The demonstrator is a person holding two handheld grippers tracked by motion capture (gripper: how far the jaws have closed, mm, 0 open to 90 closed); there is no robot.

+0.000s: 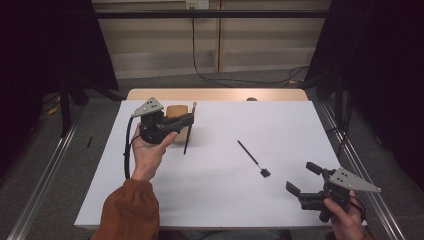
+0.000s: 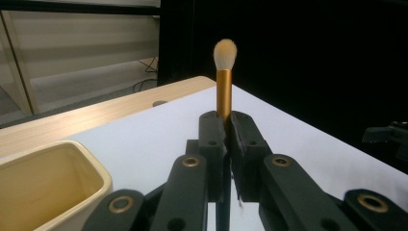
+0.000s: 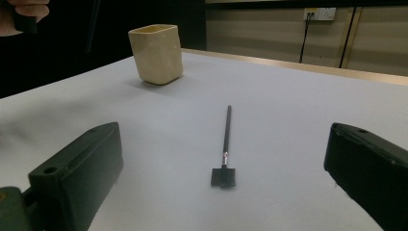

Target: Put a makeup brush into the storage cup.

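My left gripper (image 1: 189,118) is shut on a makeup brush (image 2: 223,79) with a gold ferrule and pale bristles, held upright above the table. The brush's black handle (image 1: 188,137) hangs down beside a cream square cup (image 1: 175,110); the cup's rim (image 2: 72,154) lies at the lower left of the left gripper view. A flat black brush (image 1: 253,158) lies on the white table, its head toward me; it lies between the jaws in the right gripper view (image 3: 225,149). My right gripper (image 1: 304,178) stands open at the near right, nothing in it.
The white table cover (image 1: 225,190) ends in a wooden strip (image 1: 215,94) at the far edge. Dark curtains hang on both sides, and metal rails run along the floor left and right. The cream cup (image 3: 156,53) stands far left in the right gripper view.
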